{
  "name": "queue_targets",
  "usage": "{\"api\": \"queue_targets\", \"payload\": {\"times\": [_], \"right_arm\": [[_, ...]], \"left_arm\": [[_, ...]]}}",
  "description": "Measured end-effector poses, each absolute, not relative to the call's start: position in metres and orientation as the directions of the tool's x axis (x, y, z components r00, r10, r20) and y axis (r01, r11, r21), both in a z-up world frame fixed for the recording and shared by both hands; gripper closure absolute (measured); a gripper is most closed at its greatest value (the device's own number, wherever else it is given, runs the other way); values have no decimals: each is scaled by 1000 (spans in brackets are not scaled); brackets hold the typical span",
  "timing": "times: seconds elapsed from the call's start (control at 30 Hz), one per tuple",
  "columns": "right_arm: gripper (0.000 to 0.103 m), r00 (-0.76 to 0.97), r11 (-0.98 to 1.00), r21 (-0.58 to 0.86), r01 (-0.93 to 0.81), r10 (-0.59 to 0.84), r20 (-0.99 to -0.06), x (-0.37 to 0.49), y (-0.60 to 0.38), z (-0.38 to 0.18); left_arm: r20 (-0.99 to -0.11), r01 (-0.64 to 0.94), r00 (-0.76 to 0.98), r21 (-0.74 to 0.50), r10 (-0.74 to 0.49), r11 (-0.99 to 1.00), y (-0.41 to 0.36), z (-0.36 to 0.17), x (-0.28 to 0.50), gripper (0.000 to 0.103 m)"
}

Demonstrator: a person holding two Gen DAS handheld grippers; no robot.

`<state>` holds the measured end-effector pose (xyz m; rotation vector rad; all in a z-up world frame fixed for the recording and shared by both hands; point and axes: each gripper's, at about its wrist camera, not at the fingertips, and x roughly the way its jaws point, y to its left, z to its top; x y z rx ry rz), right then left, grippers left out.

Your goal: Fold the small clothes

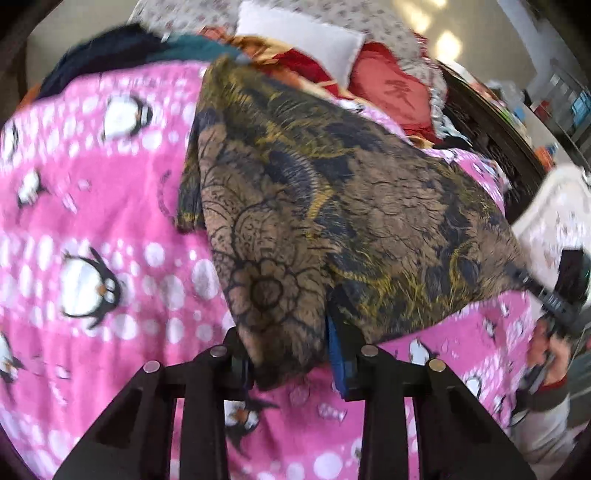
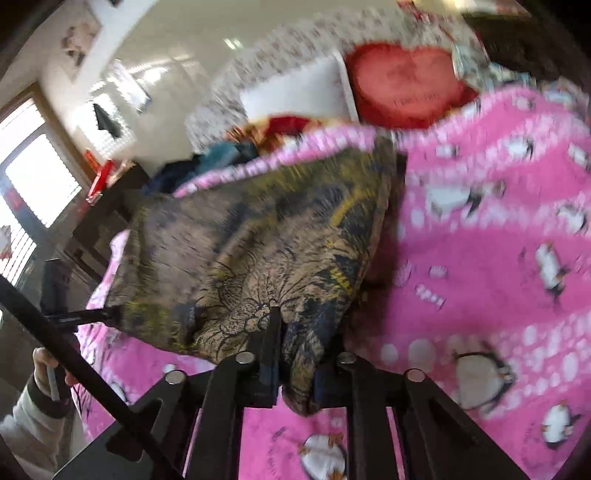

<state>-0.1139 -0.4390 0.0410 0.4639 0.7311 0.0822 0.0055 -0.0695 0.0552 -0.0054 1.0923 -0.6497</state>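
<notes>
In the left wrist view the left gripper sits at bottom centre, its jaws pinching a corner of the garment, a brown cloth printed with dark flowers and yellow lines; the cloth spreads from there up and to the right across the middle of the frame, over the pink blanket with penguins; at the right edge the right gripper meets the cloth's far corner, a hand below it; a red cushion and a white pillow lie at the top.

In the right wrist view the right gripper at bottom centre is pressed together on a bunched fold of the garment, which fills the centre; the left gripper grips its edge at lower left, with a hand beneath; the blanket fills the right; the cushion is at the top; both views are blurred.
</notes>
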Motion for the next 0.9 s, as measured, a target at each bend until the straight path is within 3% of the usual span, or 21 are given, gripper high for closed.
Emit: {"api": "queue_targets", "payload": {"times": [0.13,0.3,0.6,0.67,0.73,0.8,0.9], "right_arm": [[95,758,907,413,83,212,-617,-129,-441,52],[96,659,930,312,194,113,-744,-108,-442,4],[91,684,923,280,264,25,-729,-134,-444,41],[90,714,934,259,245,7,-700,-138,-434,58],[82,734,945,260,199,32,-679,-136,-419,70],[62,743,949,288,128,101,-662,-121,-402,74],[61,726,965,260,45,148,-672,-88,-364,69]], "left_arm": [[-828,486,306,-287,-469,825,-62,47,0,74],[-826,423,297,-336,-480,841,-50,35,4,74],[-813,405,368,-296,-451,865,-26,60,-10,73],[-804,381,387,-306,-451,872,-22,63,-9,64],[-796,346,393,-336,-461,876,-19,63,-8,43],[-786,326,390,-369,-479,870,-18,60,-8,39],[-779,300,402,-384,-481,873,-20,53,-7,34]]}}
